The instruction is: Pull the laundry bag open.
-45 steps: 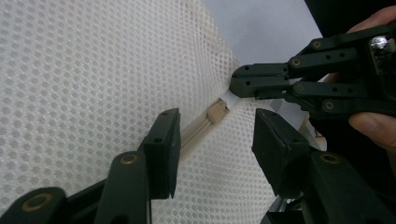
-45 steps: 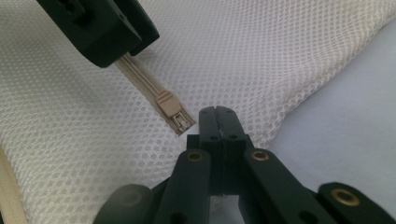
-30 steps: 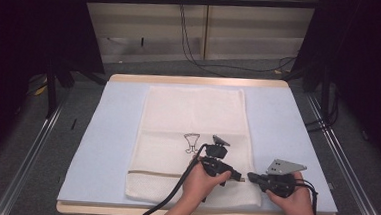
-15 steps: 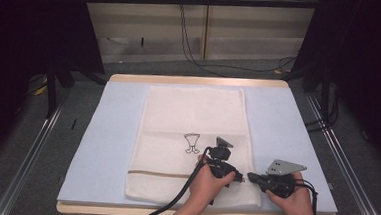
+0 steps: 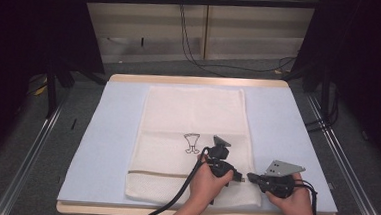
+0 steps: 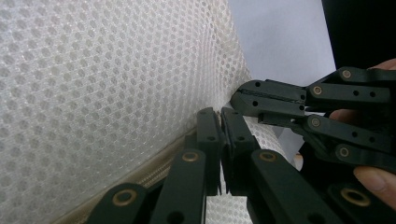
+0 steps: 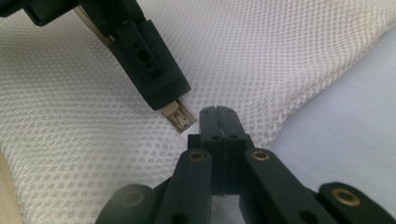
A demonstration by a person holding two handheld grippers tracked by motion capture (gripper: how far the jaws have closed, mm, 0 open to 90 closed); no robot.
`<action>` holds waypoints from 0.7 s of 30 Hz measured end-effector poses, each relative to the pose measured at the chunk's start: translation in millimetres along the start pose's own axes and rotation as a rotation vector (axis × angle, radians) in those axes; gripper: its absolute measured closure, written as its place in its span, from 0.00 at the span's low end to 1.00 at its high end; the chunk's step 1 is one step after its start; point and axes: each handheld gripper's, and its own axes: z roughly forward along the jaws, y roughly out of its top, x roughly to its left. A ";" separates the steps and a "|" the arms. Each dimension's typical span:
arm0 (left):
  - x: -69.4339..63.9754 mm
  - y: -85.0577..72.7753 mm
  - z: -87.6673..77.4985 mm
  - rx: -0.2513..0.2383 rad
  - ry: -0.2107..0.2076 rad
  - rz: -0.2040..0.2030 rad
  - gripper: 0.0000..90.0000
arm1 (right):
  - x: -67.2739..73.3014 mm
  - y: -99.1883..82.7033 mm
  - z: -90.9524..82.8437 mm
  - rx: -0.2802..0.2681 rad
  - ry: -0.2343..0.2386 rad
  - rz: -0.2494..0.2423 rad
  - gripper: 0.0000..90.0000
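Mesh laundry bag (image 5: 191, 137) flat on pale blue mat (image 5: 287, 128), long axis running near edge to far edge, small printed figure (image 5: 192, 143) mid-bag. Tan zipper band (image 5: 159, 173) crosses bag close to near edge.

Left gripper (image 5: 239, 179) at bag's near right corner; jaws just finished closing, clamped on beige zipper pull (image 7: 179, 117).

Right gripper (image 5: 251, 177) just beside it at bag's right edge; jaws together, pinching mesh edge (image 7: 261, 135). Both hands low over near edge of bench.
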 end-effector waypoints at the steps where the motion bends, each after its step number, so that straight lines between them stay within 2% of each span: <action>1: 0.1 -0.2 -0.5 0.002 0.005 0.007 0.97 | -0.1 0.0 0.1 0.000 0.002 -0.002 1.00; 3: -0.5 -0.8 -0.6 -0.001 0.018 0.010 0.97 | 0.0 0.0 0.1 0.000 0.001 -0.004 1.00; 5: -0.5 -1.0 -1.0 0.000 0.011 -0.003 0.97 | 0.1 0.0 0.1 0.001 0.001 -0.007 1.00; 9: -0.4 -1.3 -1.5 -0.002 0.015 0.004 0.97 | -0.3 0.1 0.1 0.002 0.004 -0.006 1.00; 10: -0.4 -1.5 -1.8 0.001 0.003 0.007 0.97 | -0.4 0.1 0.1 0.002 0.004 -0.006 1.00; 16: 2.1 -1.6 -3.4 0.001 -0.003 -0.016 0.97 | -0.3 0.1 0.1 0.003 0.004 -0.006 1.00; 21: 4.2 -1.9 -4.3 -0.003 -0.008 -0.015 0.97 | -1.0 0.1 0.3 0.003 0.009 -0.003 1.00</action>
